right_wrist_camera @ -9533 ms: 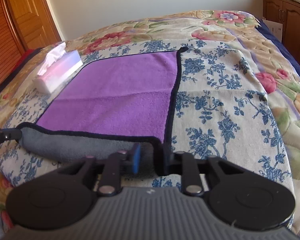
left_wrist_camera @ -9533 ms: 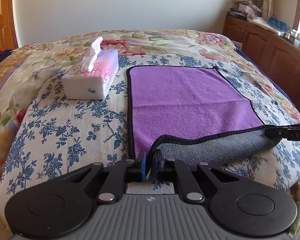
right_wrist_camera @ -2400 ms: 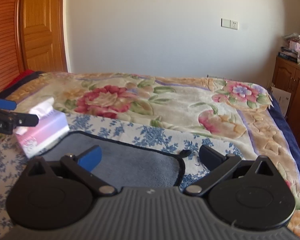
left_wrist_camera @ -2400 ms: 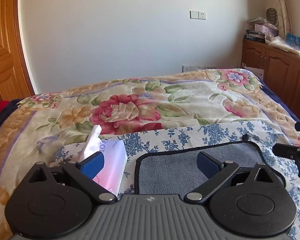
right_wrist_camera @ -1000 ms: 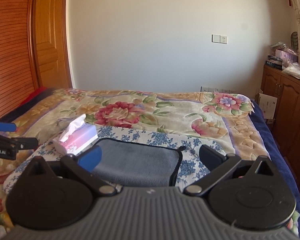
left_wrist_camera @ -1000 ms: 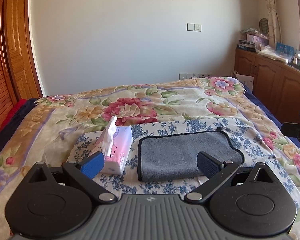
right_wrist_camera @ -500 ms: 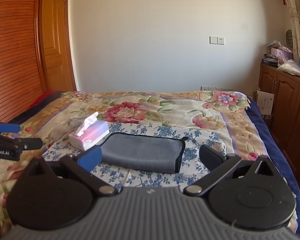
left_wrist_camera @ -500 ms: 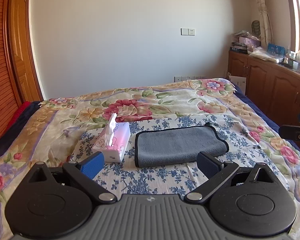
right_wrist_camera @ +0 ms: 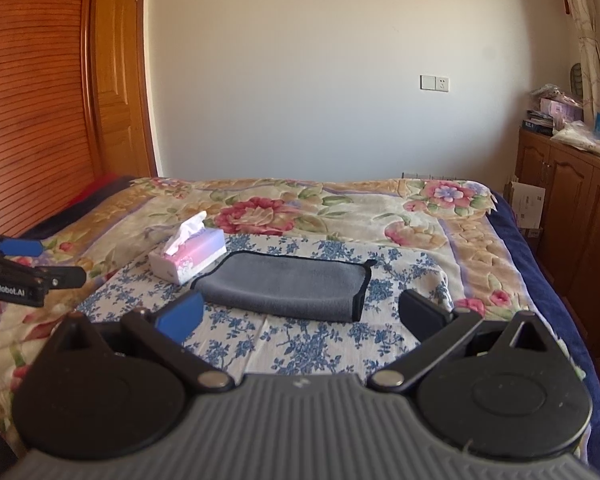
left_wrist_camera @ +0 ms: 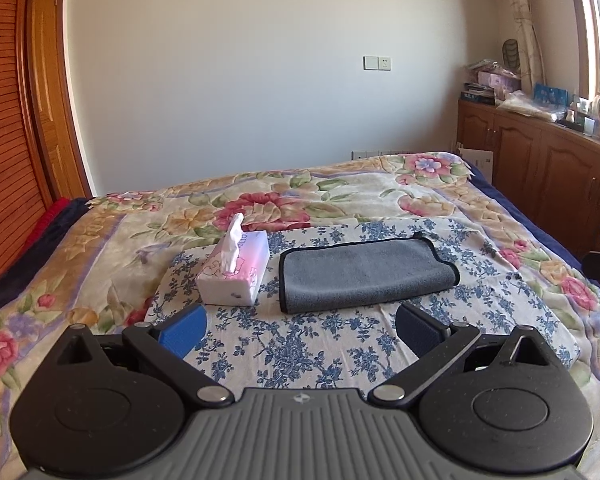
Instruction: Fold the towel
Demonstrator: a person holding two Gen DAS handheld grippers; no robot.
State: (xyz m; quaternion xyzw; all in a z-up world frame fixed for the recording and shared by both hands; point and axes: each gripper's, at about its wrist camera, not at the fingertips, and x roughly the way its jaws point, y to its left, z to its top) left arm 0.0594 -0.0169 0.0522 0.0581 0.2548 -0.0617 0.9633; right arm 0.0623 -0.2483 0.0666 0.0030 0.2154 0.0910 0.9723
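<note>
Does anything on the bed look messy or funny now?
Not really. The grey towel lies folded and flat on the blue-flowered cloth, beside the tissue box, which stands upright. Only the towel's right end bulges slightly where the layers stack. Both grippers are open, holding nothing.

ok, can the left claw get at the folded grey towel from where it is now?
Probably yes. The left claw is open and empty, and only bare blue-flowered sheet lies between it and the folded grey towel. The pink-and-white tissue box sits off to the side.

Bright daylight from the right; sharp, edges fisheye-curved.
</note>
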